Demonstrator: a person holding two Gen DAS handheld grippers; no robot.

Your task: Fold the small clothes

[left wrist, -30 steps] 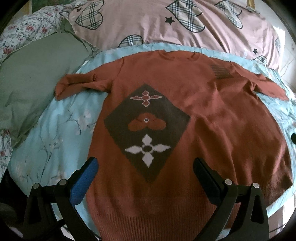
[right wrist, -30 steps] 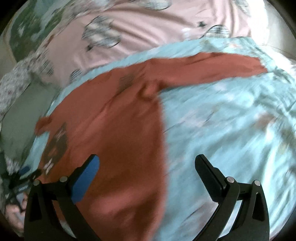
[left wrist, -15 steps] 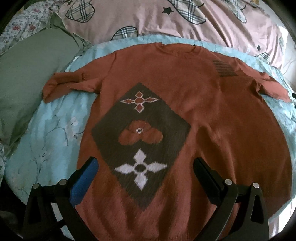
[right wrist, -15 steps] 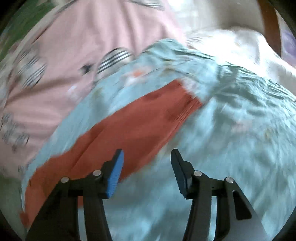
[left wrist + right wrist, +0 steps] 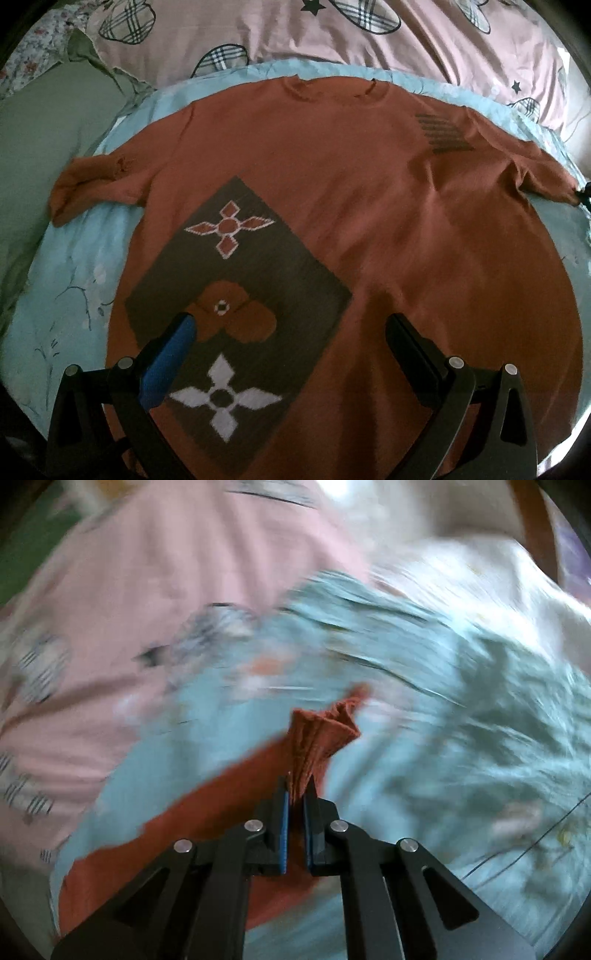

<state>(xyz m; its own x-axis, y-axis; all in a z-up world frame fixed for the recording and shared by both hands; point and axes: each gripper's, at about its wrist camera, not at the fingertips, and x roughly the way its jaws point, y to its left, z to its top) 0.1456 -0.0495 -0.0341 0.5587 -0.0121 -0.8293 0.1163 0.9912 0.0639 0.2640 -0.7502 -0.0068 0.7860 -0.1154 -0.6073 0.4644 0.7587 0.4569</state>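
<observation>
Tongs are told first: the right gripper (image 5: 295,794) is clamped on the bunched cuff (image 5: 325,731) of the sweater's right sleeve (image 5: 192,830), while the left gripper (image 5: 288,328) is held wide above the garment's lower front with nothing between its fingers. By size, the light blue sheet (image 5: 74,280) comes first; it is spread over the bed as the folding surface, with a pink quilt (image 5: 258,33) behind and a green pillow (image 5: 44,122) to the left. On it the rust sweater (image 5: 369,229) is laid flat, front up, presumably so its sleeves can be folded inward. The other sleeve (image 5: 99,181) lies outstretched, not yet taken. The cuff is pinched, probably so that the sleeve can be drawn across the body.
</observation>
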